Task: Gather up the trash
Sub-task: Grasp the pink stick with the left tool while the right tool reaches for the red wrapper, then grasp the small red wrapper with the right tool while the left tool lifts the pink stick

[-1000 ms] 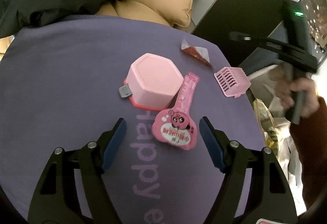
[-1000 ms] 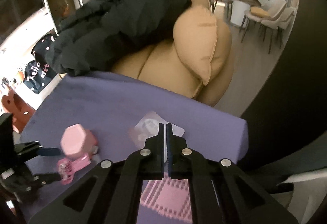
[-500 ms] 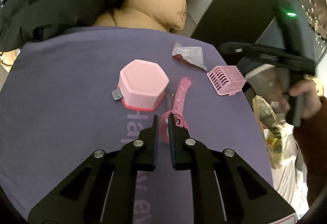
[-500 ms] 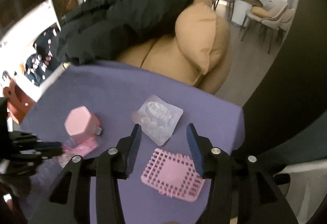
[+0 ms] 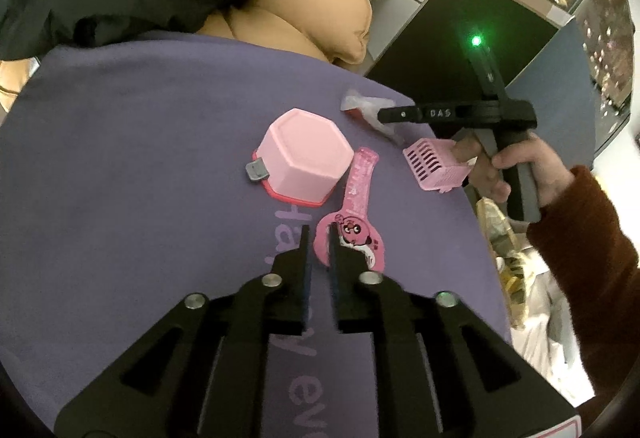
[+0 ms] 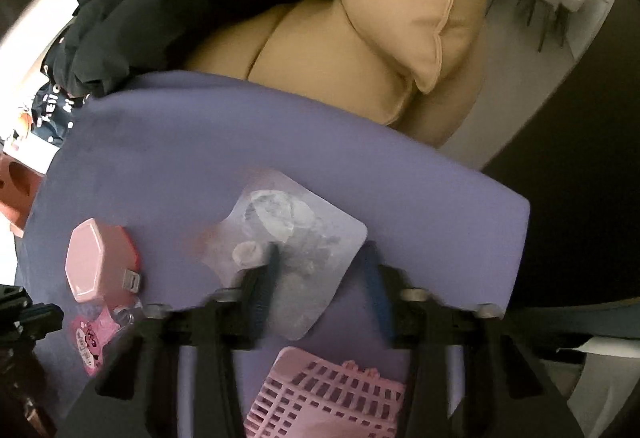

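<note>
On the cloth (image 5: 140,158), the hexagonal box (image 5: 306,156) lies left of the wrapper (image 5: 354,214), seemingly touching.

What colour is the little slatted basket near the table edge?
Pink; the slatted basket shows best in the left wrist view.

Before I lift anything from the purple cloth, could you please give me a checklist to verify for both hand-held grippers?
1. Left hand-held gripper closed on the pink wrapper: ok. Its jaws have just eased open slightly, with the wrapper's edge between them.
2. Grip firm enough to lift: cannot tell.
3. Right hand-held gripper around the clear blister pack: ok. Its jaws have just been closing, with the pack between them.
4. Both pads pressing the pack: not ok, a gap shows on one side.
5. Pink basket outside those jaws: ok.
6. Wrapper free of the pink box: cannot tell.
</note>
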Tool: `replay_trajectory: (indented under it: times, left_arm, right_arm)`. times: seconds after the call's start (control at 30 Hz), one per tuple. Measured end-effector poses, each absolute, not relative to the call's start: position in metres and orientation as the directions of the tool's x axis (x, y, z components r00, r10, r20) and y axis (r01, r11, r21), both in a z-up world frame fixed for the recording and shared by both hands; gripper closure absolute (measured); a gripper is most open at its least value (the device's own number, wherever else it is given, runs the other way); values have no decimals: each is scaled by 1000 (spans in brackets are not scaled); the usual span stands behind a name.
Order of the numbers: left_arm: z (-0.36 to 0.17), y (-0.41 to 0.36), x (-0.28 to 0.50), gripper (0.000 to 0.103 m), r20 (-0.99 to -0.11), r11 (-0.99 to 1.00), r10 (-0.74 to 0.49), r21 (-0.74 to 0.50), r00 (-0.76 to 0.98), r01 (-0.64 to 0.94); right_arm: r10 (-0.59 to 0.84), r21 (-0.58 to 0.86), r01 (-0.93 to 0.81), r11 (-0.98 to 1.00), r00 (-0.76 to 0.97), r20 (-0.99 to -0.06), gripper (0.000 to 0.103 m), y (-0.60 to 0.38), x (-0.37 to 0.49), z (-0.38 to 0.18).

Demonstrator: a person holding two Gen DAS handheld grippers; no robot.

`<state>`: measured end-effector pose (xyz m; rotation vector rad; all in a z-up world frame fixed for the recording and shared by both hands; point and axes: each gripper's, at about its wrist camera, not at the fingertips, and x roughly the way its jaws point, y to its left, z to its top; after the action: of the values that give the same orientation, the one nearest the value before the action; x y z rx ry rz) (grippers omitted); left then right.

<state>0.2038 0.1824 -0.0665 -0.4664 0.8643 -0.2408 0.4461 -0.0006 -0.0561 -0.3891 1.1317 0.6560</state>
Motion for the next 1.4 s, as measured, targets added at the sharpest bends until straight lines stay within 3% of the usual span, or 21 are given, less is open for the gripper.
replay_trajectory:
  times: [0.03, 0.07, 0.2, 0.4, 0.57, 0.6, 0.7, 0.77, 0.87, 0.9, 0.93, 0.97, 1.2, 1.3, 1.4]
  left_arm:
    - [-68, 182, 204, 80, -667, 868, -394, -497, 632, 16]
    - [-67, 182, 204, 74, -664, 864, -397, -503, 634, 15]
    - [-67, 177, 203, 65, -670, 873, -389, -488, 632, 20]
    - [-74, 162, 217, 63, -721, 897, -335, -441, 607, -29]
    - [-74, 142, 226, 63, -749, 926, -277, -376, 602, -42]
    - [-74, 139, 227, 65, -756, 932, -262, -360, 600, -46]
    - [-71, 130, 226, 86, -762, 938, -255, -345, 595, -40]
    - [-64, 127, 219, 89, -753, 937, -259, -348, 605, -32]
    - [-51, 132, 203, 90, -724, 932, -255, -361, 641, -37]
    - [-47, 137, 197, 90, -714, 929, -253, -368, 653, -42]
    - [-44, 141, 192, 90, -708, 927, -250, -372, 661, -47]
    - [-41, 149, 186, 90, -702, 926, -241, -374, 670, -58]
    - [-42, 189, 163, 90, -699, 908, -223, -403, 679, -117]
    - [-45, 197, 157, 90, -695, 899, -232, -420, 681, -122]
    - [-48, 204, 154, 89, -692, 893, -240, -432, 681, -125]
  right_arm:
    - [295, 38, -669, 742, 275, -915, 93, 0, 442, -54]
    - [313, 44, -676, 735, 282, -907, 95, -1, 438, -52]
    - [417, 109, -682, 724, 306, -856, 99, -10, 418, -26]
    - [515, 150, -697, 702, 350, -783, 99, -23, 390, 22]
    - [513, 101, -708, 699, 399, -760, 99, -36, 363, 42]
    - [508, 87, -707, 702, 411, -757, 99, -38, 359, 43]
    - [496, 66, -693, 718, 443, -747, 99, -48, 347, 43]
    - [513, 76, -703, 707, 436, -739, 99, -52, 336, 35]
    - [559, 117, -723, 681, 409, -721, 94, -52, 318, 15]
    - [566, 119, -732, 671, 402, -719, 81, -49, 314, 9]
    - [572, 111, -745, 658, 399, -717, 62, -43, 308, 0]
    - [564, 84, -753, 652, 408, -718, 56, -35, 302, -9]
    - [377, -250, -747, 616, 558, -740, 56, 33, 293, -57]
    - [313, -289, -714, 637, 583, -750, 56, 45, 307, -72]
    - [306, -229, -691, 686, 559, -771, 56, 40, 324, -71]
